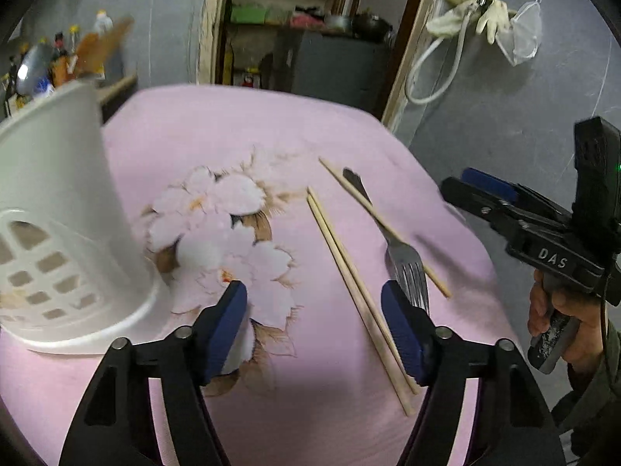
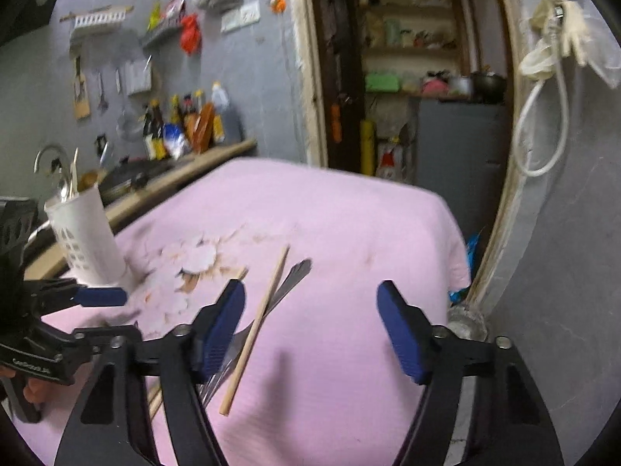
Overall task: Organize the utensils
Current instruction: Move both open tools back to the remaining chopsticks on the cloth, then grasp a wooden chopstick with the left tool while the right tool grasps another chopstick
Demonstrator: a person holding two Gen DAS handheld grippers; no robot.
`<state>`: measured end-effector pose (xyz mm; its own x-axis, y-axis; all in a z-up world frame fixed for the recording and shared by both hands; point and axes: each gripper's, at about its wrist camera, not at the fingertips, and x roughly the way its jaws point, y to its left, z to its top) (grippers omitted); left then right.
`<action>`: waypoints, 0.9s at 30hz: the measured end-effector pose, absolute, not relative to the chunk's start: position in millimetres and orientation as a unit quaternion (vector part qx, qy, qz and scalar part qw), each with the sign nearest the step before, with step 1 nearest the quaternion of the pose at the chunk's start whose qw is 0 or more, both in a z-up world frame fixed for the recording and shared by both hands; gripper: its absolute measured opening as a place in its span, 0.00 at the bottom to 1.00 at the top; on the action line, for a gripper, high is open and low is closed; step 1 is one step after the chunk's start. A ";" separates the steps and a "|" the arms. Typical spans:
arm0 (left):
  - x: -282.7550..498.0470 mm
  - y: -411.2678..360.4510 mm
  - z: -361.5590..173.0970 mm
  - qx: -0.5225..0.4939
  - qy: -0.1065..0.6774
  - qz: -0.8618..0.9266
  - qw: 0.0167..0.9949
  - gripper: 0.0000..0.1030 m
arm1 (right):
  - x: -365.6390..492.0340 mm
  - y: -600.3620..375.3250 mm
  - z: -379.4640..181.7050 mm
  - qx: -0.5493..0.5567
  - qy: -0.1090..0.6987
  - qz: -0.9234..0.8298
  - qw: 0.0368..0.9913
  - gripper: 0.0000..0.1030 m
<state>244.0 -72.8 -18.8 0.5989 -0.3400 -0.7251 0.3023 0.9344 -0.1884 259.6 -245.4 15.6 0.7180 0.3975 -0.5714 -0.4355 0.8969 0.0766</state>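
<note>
Pink cloth with a flower print covers the surface (image 1: 318,124). A white slotted holder (image 1: 58,209) stands near its left edge. Toward the right edge lie a pair of chopsticks (image 1: 349,283), a fork (image 1: 403,260) and a single chopstick (image 1: 372,217) crossing over the fork. Both the left gripper (image 1: 314,322) and right gripper (image 2: 310,326) have fingers spread, pinching nothing.

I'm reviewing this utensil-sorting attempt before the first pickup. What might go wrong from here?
1. A single chopstick lies across the fork, so lifting either one may drag the other.
2. The paired chopsticks lie side by side; a claw may catch only one.
3. The tall white holder stands close beside the left claw, so a sideways swing might tip it.
</note>
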 end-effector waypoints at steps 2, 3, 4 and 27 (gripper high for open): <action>247.9 -74.8 -22.5 -0.023 0.421 -0.182 0.888 0.58 | 266.1 -238.8 9.7 -0.043 0.317 0.234 0.918 0.59; 250.3 -76.2 -24.3 -0.022 0.427 -0.182 0.885 0.56 | 268.9 -235.9 7.6 -0.048 0.324 0.237 0.915 0.58; 252.4 -77.2 -26.0 -0.021 0.432 -0.183 0.883 0.55 | 272.9 -231.6 4.6 -0.056 0.333 0.241 0.910 0.57; 274.0 -83.1 -35.3 -0.017 0.459 -0.174 0.871 0.30 | 294.8 -224.1 -16.4 -0.097 0.381 0.232 0.890 0.40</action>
